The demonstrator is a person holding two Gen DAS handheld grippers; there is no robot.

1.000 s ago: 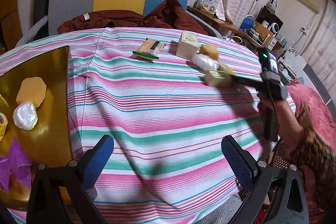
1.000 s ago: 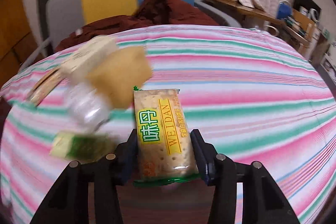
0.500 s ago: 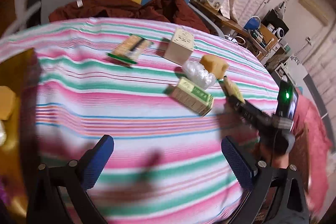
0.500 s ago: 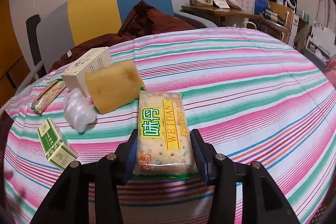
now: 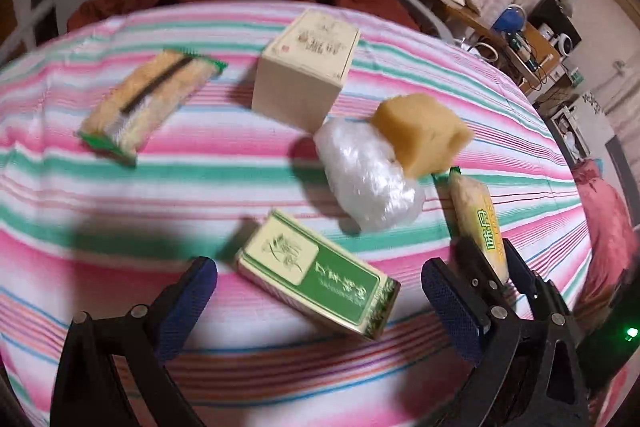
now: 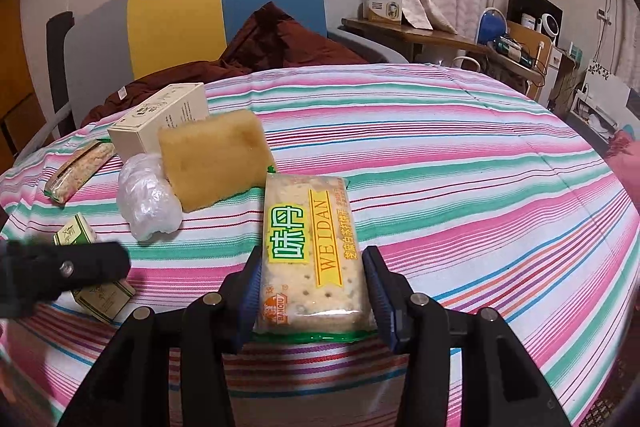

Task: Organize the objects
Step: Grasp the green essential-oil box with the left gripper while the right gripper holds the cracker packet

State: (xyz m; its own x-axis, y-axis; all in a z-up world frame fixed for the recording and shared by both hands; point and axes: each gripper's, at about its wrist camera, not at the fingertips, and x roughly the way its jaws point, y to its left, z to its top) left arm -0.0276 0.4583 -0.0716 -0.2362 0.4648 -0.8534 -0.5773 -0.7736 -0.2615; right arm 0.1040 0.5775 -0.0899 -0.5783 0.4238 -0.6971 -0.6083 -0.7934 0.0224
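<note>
Right claw (image 6: 312, 291): blue pads pressed against both long edges of a cracker packet (image 6: 310, 251) printed "WEIDAN", held just above the striped surface (image 6: 460, 167); whether its lower edge touches the cloth cannot be told. In the left wrist view the same packet (image 5: 478, 223) appears edge-on at the right, clamped in the right claw (image 5: 490, 267).

Left claw (image 5: 318, 299): jaws spread wide and empty, poised over a green-and-cream box (image 5: 316, 273) that lies flat on the surface between the two pads, touching neither. In the right wrist view one of the left claw's fingers (image 6: 68, 267) crosses in front of this box (image 6: 96, 275).

Behind the box: a clear crumpled plastic wad (image 5: 370, 175) touching a yellow sponge (image 5: 420, 133), with a cream carton (image 5: 306, 67) just beside them. A second cracker packet (image 5: 146, 105) lies well apart to the left; its print is blurred. A dark red garment (image 6: 256, 55) lies beyond the surface, against a chair back (image 6: 224, 7).
</note>
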